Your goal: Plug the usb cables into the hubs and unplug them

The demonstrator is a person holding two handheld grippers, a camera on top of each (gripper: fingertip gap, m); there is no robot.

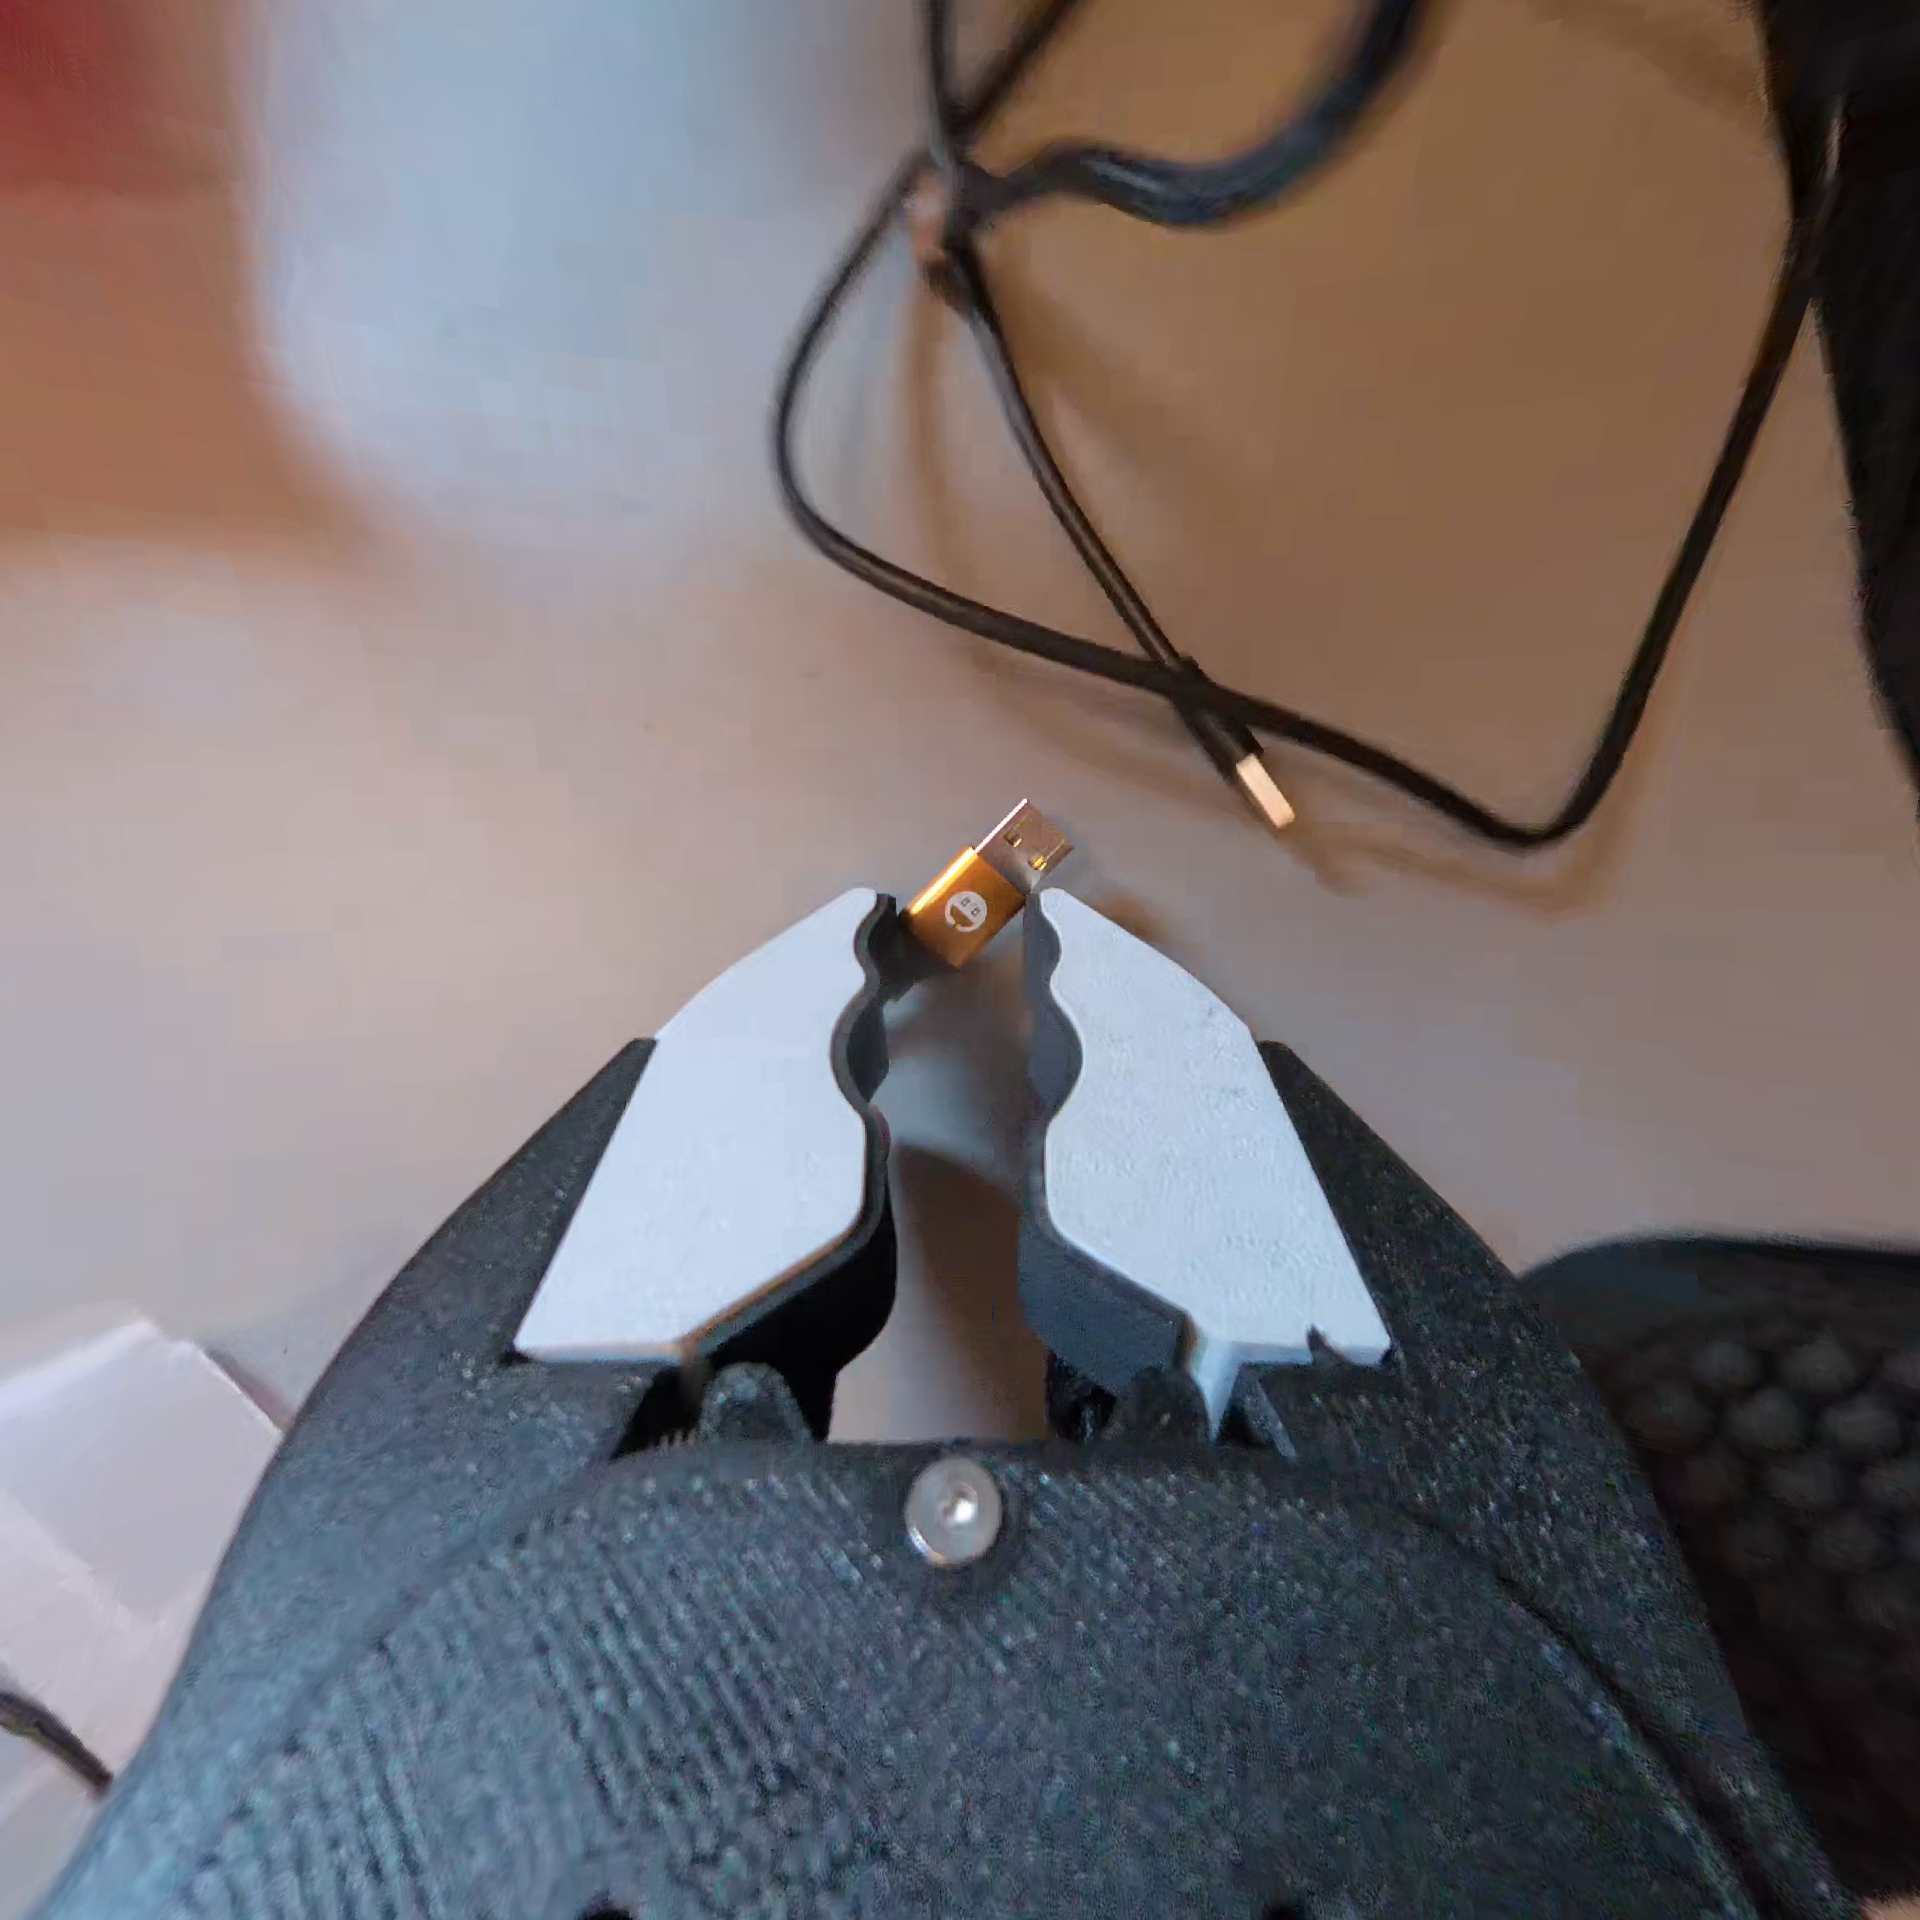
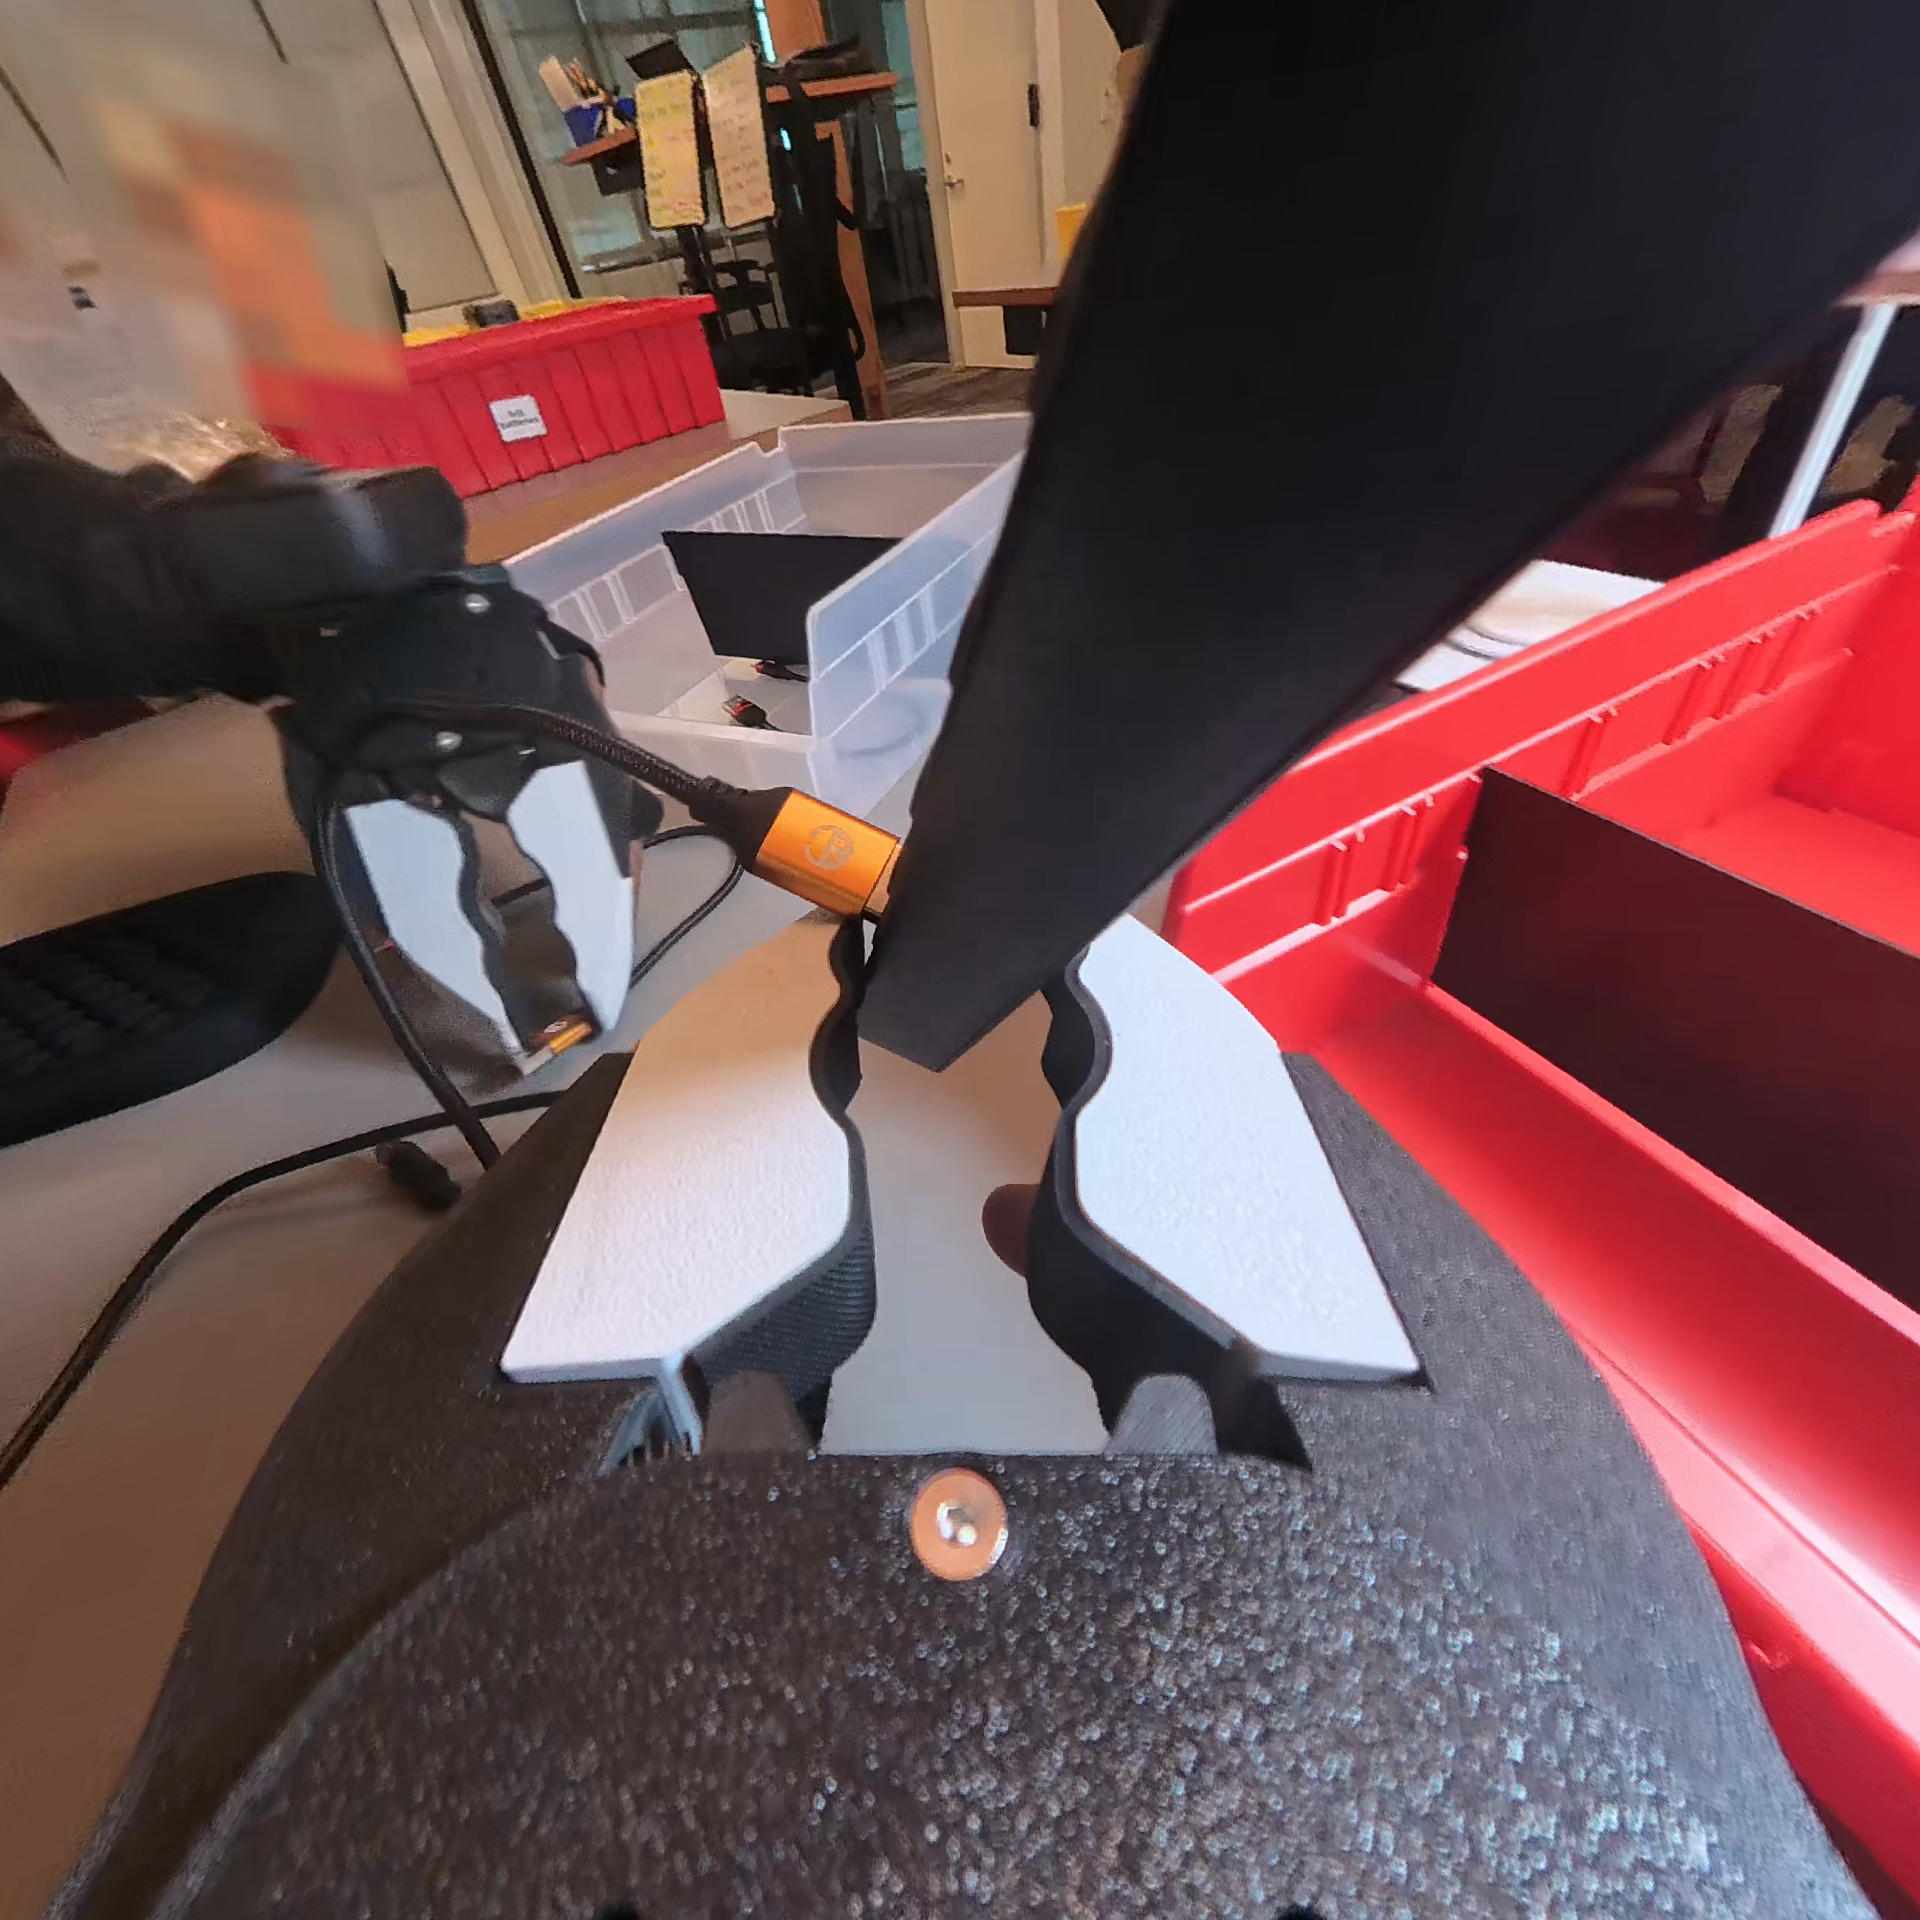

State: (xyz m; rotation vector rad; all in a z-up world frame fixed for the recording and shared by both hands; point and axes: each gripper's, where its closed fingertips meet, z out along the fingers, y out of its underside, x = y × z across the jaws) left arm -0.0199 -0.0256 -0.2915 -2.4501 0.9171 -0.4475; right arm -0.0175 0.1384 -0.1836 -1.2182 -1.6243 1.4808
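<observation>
In the right wrist view my right gripper [image 2: 956,966] is shut on the lower end of a long black hub [image 2: 1247,520], which stands tilted up to the right. An orange USB plug [image 2: 826,852] with a braided black cable sits in the hub's left edge. My left gripper [image 1: 961,909] is shut on a second orange USB plug [image 1: 971,904], whose metal end points up and right, above the table. The left gripper [image 2: 551,1029] also shows left of the hub, pointing down, apart from it.
Loose black cables [image 1: 1039,468] with a free USB plug [image 1: 1262,795] lie on the beige table ahead of the left gripper. A black keyboard [image 2: 135,997] is at the left. Red bins [image 2: 1558,935] stand at the right, a clear bin [image 2: 883,623] behind. My hands' fingertips stand some 20 cm from each other.
</observation>
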